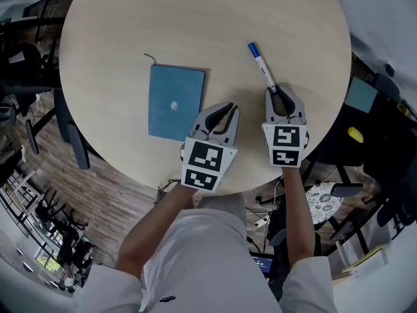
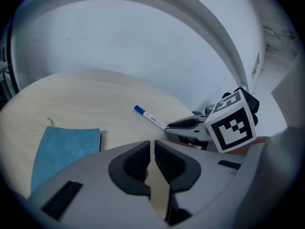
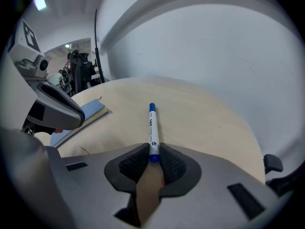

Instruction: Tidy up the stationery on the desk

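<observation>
I'm looking down on a round desk (image 1: 195, 25) of pale wood grain that stands on a brown plank floor (image 1: 117, 188). Dark office chairs (image 1: 23, 60) crowd its left edge, and a seat with a white patterned top (image 1: 320, 201) sits low on the right. Beyond the desk rises a plain white wall (image 2: 119, 37), evenly lit, and in the right gripper view a bright ceiling light (image 3: 40, 1) glows over a farther part of the room where dark equipment (image 3: 81, 66) stands.

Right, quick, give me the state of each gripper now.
Left gripper: closed, nothing between the jaws.
Right gripper: closed on the end of the blue-capped pen, which lies on the table.
</observation>
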`<state>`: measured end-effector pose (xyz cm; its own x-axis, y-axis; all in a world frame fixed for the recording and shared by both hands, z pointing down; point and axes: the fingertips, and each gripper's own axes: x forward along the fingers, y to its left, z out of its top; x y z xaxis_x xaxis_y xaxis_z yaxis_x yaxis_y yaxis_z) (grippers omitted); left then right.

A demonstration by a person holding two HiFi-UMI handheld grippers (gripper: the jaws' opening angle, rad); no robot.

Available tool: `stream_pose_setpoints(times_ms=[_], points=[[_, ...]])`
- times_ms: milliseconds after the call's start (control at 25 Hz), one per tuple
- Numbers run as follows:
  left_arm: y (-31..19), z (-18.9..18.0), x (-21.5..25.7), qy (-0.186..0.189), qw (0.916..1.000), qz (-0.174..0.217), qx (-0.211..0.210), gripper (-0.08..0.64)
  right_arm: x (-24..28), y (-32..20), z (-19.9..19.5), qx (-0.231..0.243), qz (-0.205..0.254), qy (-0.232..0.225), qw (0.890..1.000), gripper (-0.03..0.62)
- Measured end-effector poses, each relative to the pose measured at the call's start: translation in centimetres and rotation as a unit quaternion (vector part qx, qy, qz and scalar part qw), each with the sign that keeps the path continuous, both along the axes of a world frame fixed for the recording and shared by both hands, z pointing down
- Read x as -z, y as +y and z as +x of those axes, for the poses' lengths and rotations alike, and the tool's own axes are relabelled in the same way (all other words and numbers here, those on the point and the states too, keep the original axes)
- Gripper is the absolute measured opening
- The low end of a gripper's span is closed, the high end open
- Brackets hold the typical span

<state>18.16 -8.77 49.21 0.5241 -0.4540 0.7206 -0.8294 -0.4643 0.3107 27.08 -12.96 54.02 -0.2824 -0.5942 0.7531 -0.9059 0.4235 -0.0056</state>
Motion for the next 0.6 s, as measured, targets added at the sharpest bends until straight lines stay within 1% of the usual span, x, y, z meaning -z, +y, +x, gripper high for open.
stream_pose_setpoints(times_ms=[400,600], points=[[0.9,-0.9,0.6,-0.002,1.0,0.003,-0.003,0.043,1.9,0.8,-0.2,-0.03,0.019,-0.019,0.999,0.089],[1.3,-1.7,1.5,-0.002,0.9999,0.012,0.0,0.043,3.4,1.9,-0.3,-0.049,0.025,-0.03,0.998,0.089]])
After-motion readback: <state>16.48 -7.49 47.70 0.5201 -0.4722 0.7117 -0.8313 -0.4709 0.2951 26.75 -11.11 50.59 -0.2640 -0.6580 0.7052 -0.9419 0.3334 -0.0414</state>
